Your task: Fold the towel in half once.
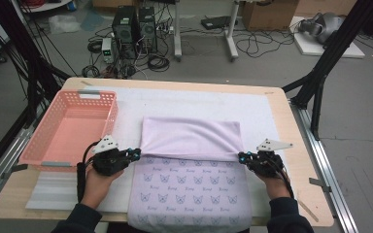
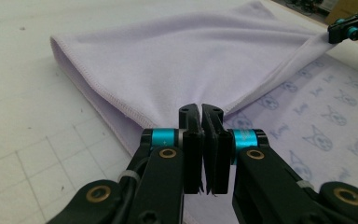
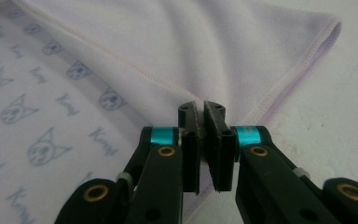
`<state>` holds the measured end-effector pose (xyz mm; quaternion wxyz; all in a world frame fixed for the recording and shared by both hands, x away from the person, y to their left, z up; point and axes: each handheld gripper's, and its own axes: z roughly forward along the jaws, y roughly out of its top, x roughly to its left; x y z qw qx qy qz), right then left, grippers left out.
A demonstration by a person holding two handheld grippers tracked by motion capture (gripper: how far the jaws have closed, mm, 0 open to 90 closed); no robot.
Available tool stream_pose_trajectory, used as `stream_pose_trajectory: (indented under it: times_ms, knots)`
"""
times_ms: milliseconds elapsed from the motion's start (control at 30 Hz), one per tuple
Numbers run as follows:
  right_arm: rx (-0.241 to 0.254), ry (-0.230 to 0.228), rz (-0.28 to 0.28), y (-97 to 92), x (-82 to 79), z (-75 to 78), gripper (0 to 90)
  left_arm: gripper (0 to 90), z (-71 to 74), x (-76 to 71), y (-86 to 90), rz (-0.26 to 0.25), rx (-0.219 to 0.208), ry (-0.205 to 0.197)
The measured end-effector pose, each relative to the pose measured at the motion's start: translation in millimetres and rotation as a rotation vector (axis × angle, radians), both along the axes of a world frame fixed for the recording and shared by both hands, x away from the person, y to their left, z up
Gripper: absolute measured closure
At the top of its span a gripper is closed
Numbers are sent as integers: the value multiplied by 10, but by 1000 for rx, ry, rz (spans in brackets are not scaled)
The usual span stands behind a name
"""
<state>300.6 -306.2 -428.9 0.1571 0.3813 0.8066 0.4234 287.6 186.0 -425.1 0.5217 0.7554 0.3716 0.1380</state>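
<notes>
On the desk (image 1: 291, 126), we see a lilac towel (image 1: 189, 187) lying lengthwise toward us, its far end folded back. The left tongs (image 1: 135, 154) and right tongs (image 1: 242, 156) each pinch a corner of that folded edge, beside a pink basket (image 1: 43, 141).

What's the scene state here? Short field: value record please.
cloth: lilac towel, far part folded toward the person, plain side up over the cat-print side
left gripper: shut on towel's folded edge, left corner
right gripper: shut on towel's folded edge, right corner
basket: pink basket, left of towel, nothing visible inside
surface: white mat on wooden table
</notes>
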Motion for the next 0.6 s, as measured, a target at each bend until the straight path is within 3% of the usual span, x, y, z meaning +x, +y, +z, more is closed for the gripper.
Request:
stream_pose_trajectory:
  times_ms: [233,600]
  knots:
    - [7,-13,40,-19,-315,76,849,865,32,-265,76,-31,-16,9]
    - [16,-27,99,-42,-720,102,849,865,63,-595,142,-95,18,28]
